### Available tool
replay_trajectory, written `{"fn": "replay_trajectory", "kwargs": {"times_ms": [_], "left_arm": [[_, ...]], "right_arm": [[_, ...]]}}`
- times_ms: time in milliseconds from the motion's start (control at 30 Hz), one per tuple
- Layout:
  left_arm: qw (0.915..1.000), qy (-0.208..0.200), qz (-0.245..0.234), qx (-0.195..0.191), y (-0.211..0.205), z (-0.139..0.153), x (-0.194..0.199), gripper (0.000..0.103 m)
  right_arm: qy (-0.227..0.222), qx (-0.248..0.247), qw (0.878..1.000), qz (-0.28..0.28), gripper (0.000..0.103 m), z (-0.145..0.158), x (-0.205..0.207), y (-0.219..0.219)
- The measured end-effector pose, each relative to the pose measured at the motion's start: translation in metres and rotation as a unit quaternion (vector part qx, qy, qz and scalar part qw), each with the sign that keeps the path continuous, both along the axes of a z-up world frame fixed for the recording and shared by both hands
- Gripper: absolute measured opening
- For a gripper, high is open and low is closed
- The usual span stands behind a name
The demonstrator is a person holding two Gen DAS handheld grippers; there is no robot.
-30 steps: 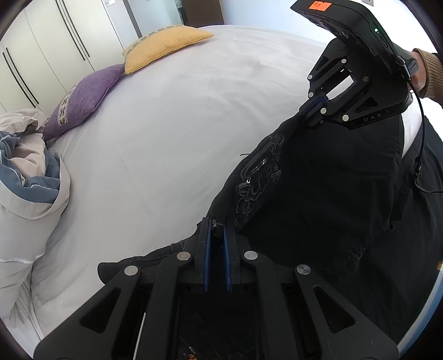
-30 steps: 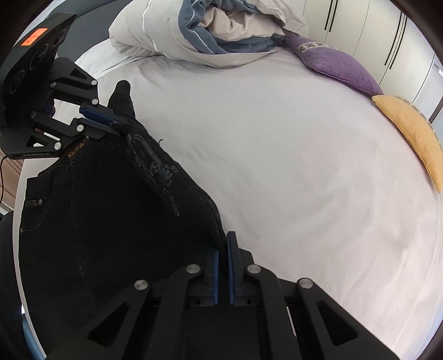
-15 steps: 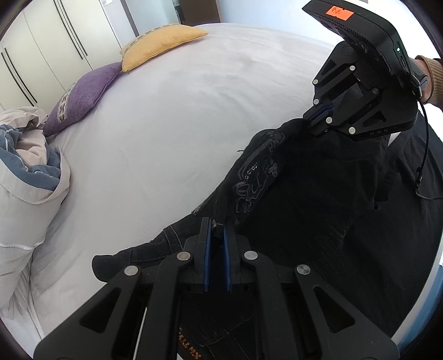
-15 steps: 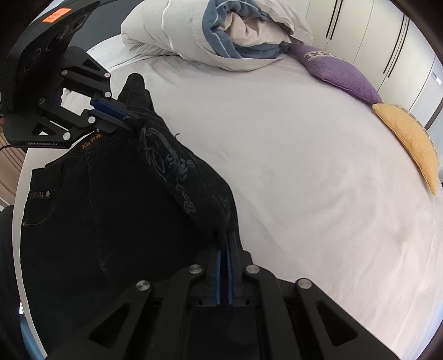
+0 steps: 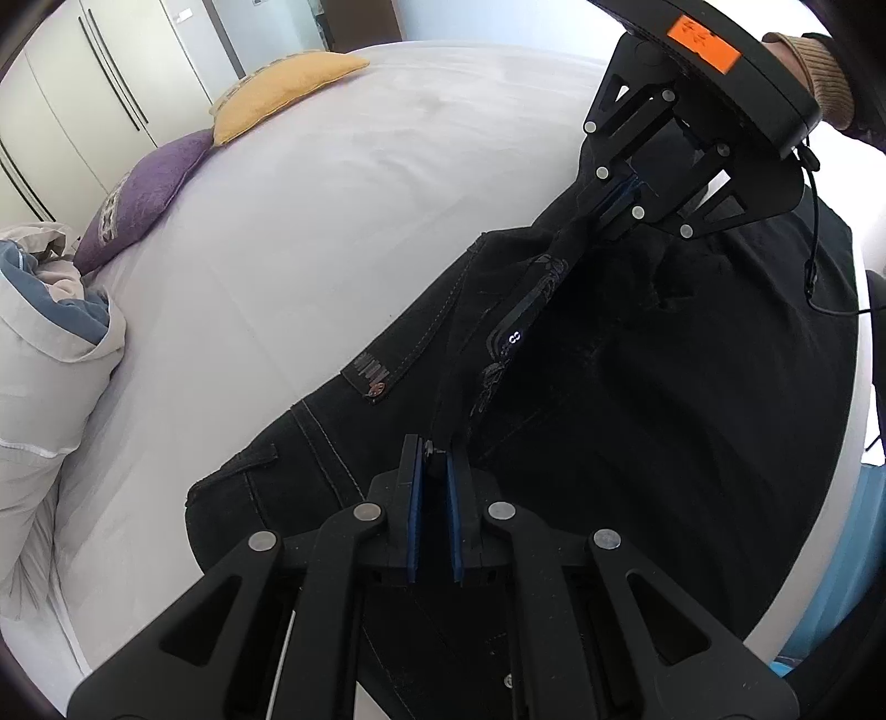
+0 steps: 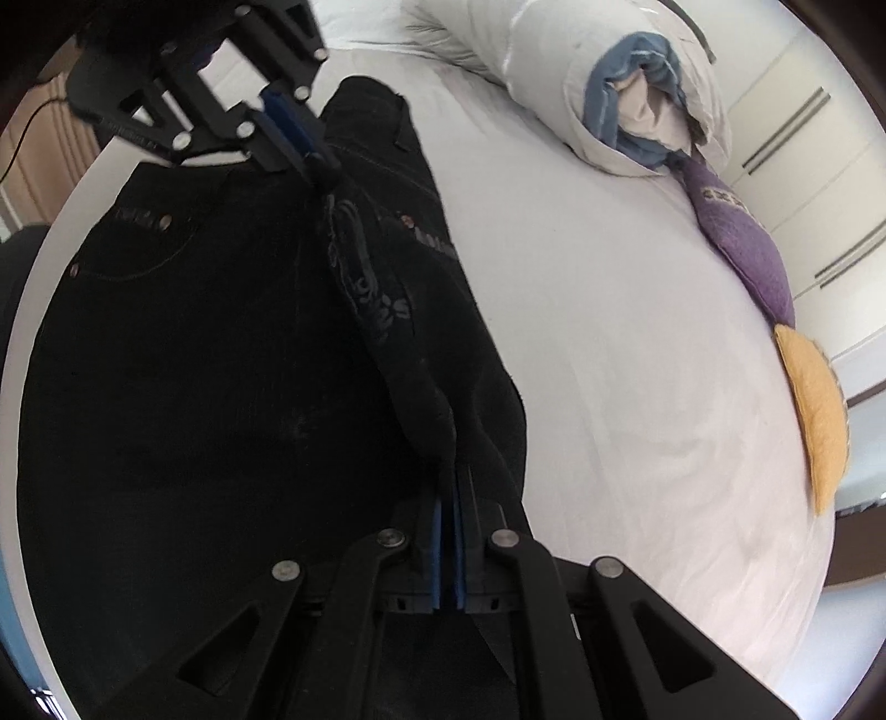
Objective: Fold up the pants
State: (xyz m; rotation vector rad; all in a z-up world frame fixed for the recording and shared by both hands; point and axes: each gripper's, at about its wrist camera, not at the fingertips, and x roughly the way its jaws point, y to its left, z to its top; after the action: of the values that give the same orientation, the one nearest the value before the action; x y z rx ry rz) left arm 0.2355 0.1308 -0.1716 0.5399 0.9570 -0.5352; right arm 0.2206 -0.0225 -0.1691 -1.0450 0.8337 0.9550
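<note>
**Black jeans pinched at both ends of a folded edge on the white bed**

A pair of black denim pants [image 5: 637, 387] lies across the near side of a bed covered with a plain white sheet [image 5: 310, 232], the dark cloth spread wide over the mattress edge. A band of pale embroidered pattern [image 6: 371, 293] runs along the raised ridge of fabric that stretches between the two tools. A small leather brand patch [image 5: 372, 376] with a copper rivet shows on the waistband lying flat beneath that ridge, and more rivets dot the pocket [image 6: 138, 243] on the far panel.

The left gripper [image 5: 432, 471], a black two-finger claw with blue pads, has its fingers drawn narrow and clamped on one end of the ridge. The right gripper [image 6: 449, 487], of the same make, is likewise squeezed tight, with a thick roll of the black cloth caught between its blue pads. Seen from the left, the right tool hangs over the far end of the ridge, an orange sticker [image 5: 703, 41] on its housing, and a hand in a tan ribbed cuff [image 5: 814, 77] holds it from behind. A thin black cable [image 5: 814, 238] trails from it over the jeans.

Farther up the bed sit a purple knitted cushion [image 5: 138, 205] and, just beside it, a mustard-yellow cushion [image 5: 282, 88]. A bundled white and blue duvet [image 6: 626, 94] is heaped at one end of the mattress. Pale wardrobe doors [image 5: 99, 83] with long dark handles stand behind.
</note>
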Motion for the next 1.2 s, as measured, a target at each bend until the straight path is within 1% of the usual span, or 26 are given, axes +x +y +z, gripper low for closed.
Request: {"fn": "replay_trajectory", "kwargs": {"times_ms": [100, 167, 233, 367, 567, 700, 767, 833, 933, 1067, 1133, 1167, 1200], "left_arm": [[0.9999, -0.002, -0.011, 0.01, -0.002, -0.004, -0.022, 0.007], [0.9997, 0.0, -0.017, 0.015, -0.003, -0.006, -0.035, 0.007], [0.9996, 0.002, -0.021, 0.019, -0.005, -0.008, -0.047, 0.007], [0.9992, 0.003, -0.031, 0.026, -0.009, -0.009, -0.069, 0.007], [0.9952, 0.0, -0.071, 0.067, -0.022, -0.018, -0.11, 0.007], [0.9932, 0.005, -0.086, 0.079, -0.028, -0.023, -0.137, 0.007], [0.9908, 0.006, -0.1, 0.091, -0.033, -0.026, -0.152, 0.007], [0.988, 0.008, -0.115, 0.103, -0.037, -0.028, -0.159, 0.007], [0.9861, 0.017, -0.128, 0.105, -0.04, -0.033, -0.173, 0.007], [0.9837, 0.017, -0.14, 0.111, -0.043, -0.034, -0.183, 0.007], [0.9819, 0.022, -0.147, 0.118, -0.042, -0.036, -0.181, 0.007], [0.981, 0.025, -0.15, 0.121, -0.044, -0.037, -0.183, 0.007], [0.9796, 0.027, -0.155, 0.125, -0.045, -0.039, -0.18, 0.007]], "right_arm": [[-0.033, -0.032, 0.998, 0.036, 0.003, -0.005, -0.028, 0.003], [-0.057, -0.054, 0.995, 0.065, 0.003, -0.011, -0.048, 0.005], [-0.083, -0.082, 0.988, 0.103, 0.003, -0.02, -0.074, 0.006], [-0.114, -0.112, 0.975, 0.151, 0.003, -0.029, -0.105, 0.005], [-0.161, -0.151, 0.951, 0.218, 0.003, -0.04, -0.145, -0.003], [-0.174, -0.168, 0.937, 0.251, 0.004, -0.044, -0.166, -0.01], [-0.179, -0.177, 0.931, 0.264, 0.004, -0.048, -0.175, -0.014], [-0.179, -0.184, 0.927, 0.272, 0.004, -0.051, -0.174, -0.014], [-0.182, -0.193, 0.919, 0.29, 0.004, -0.054, -0.178, -0.019], [-0.18, -0.192, 0.917, 0.3, 0.004, -0.054, -0.181, -0.02], [-0.18, -0.192, 0.917, 0.3, 0.004, -0.053, -0.183, -0.016], [-0.18, -0.193, 0.916, 0.302, 0.004, -0.053, -0.169, -0.007], [-0.18, -0.193, 0.915, 0.304, 0.004, -0.051, -0.169, -0.006]]}}
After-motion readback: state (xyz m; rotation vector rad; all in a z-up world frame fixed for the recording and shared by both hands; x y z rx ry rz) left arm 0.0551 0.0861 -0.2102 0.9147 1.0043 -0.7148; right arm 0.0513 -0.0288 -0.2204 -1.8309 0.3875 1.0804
